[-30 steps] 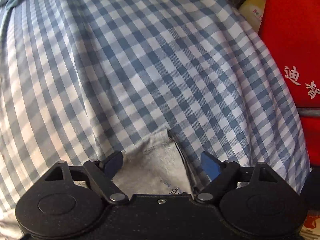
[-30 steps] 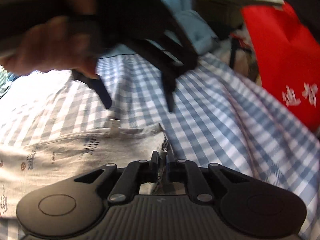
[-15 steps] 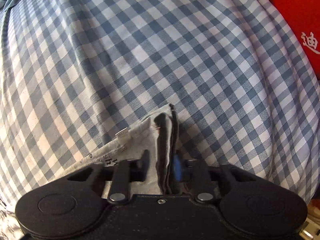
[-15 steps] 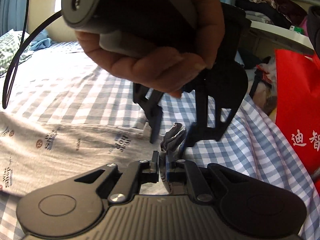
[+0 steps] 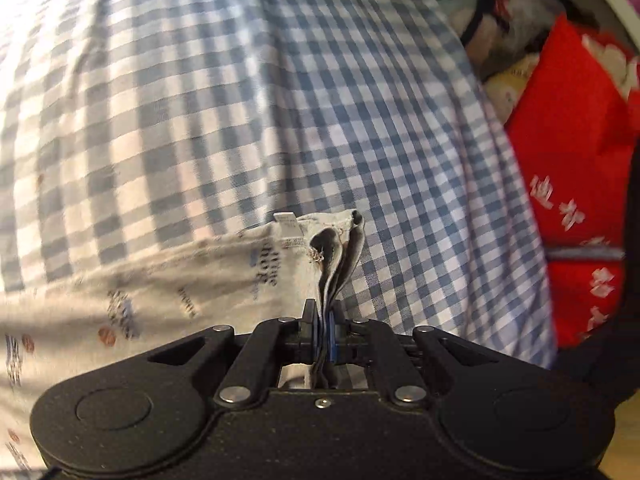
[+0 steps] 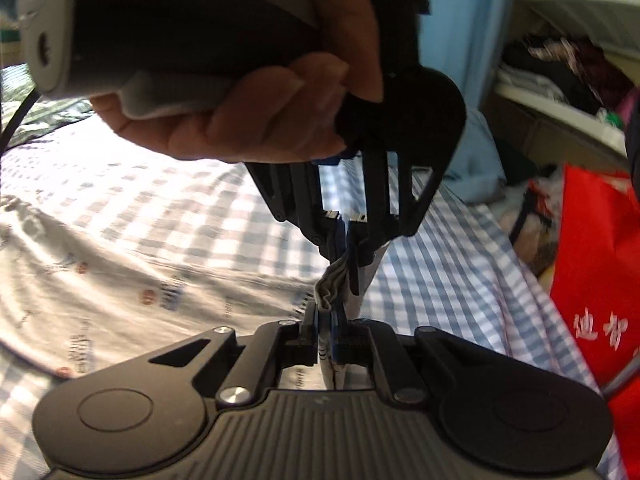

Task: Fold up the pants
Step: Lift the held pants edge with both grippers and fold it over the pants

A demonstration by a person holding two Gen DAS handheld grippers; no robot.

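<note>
The left gripper (image 5: 325, 322) is clamped on the bunched edge of the pants (image 5: 168, 280); the right gripper (image 6: 326, 326) pinches the same fabric. The blurred print seems to read "shop". The pants lie across the checked bedsheet (image 5: 280, 100) beside a red bag (image 5: 568, 168) bearing white Chinese characters.

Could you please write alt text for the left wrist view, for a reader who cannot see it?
The left tool is shut on a bunched edge of the pants, pale printed fabric that trails left over a blue checked sheet. A red bag stands at the right.
</note>
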